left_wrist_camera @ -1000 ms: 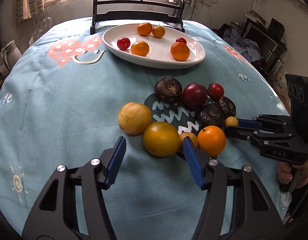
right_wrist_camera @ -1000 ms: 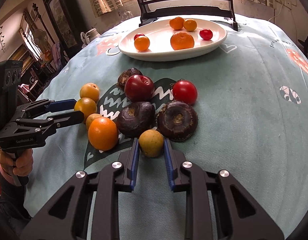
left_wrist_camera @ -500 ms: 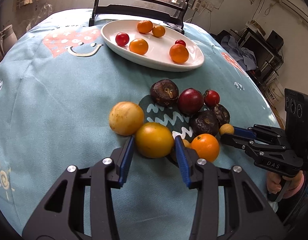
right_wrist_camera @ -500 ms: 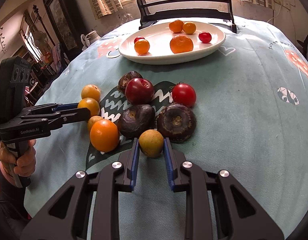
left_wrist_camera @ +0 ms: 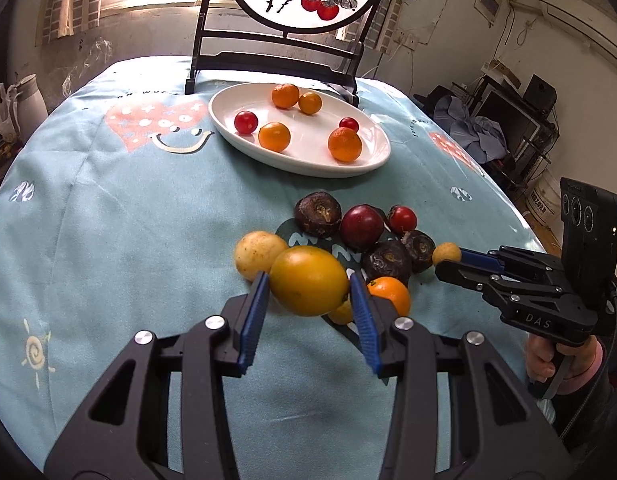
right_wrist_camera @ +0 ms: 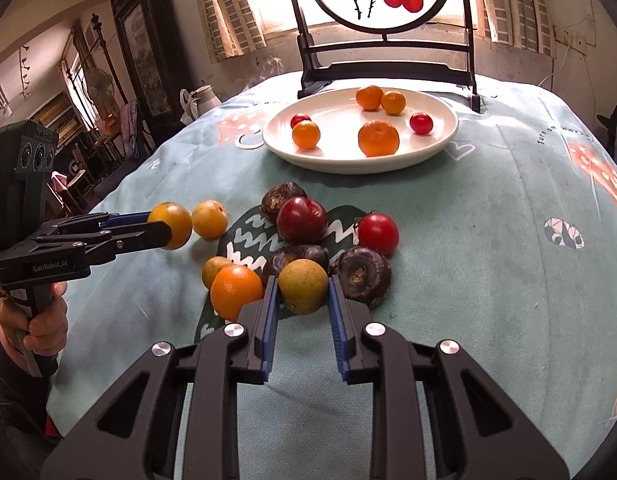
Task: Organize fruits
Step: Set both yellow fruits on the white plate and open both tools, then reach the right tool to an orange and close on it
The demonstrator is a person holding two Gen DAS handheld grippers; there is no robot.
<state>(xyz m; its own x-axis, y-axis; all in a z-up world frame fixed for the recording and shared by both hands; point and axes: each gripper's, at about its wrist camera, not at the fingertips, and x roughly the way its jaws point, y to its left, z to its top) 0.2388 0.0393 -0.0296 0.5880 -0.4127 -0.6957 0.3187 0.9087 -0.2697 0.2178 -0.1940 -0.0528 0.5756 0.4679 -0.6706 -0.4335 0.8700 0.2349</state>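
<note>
My left gripper (left_wrist_camera: 308,279) is shut on a large yellow-orange fruit (left_wrist_camera: 304,292) and holds it just above the blue cloth; the right wrist view shows this fruit (right_wrist_camera: 172,222) in the air. My right gripper (right_wrist_camera: 303,282) is shut on a small yellow-brown fruit (right_wrist_camera: 302,290), also lifted, seen as a small ball (left_wrist_camera: 446,253) from the left. Below lie a pale yellow fruit (left_wrist_camera: 254,254), an orange (right_wrist_camera: 234,290), dark round fruits (right_wrist_camera: 362,272), a red plum (right_wrist_camera: 302,220) and a tomato (right_wrist_camera: 378,234). A white plate (right_wrist_camera: 440,148) beyond holds several small oranges and tomatoes.
A dark chair (right_wrist_camera: 388,60) with a round painted back stands right behind the plate. A white jug (left_wrist_camera: 26,104) sits off the table's left side, and cluttered shelves (left_wrist_camera: 508,120) off its right. The round table's edge curves away on both sides.
My left jaws closed onto the yellow-orange fruit. Both grippers then rose off the cloth with their fruits, and the view tipped up toward the chair back.
</note>
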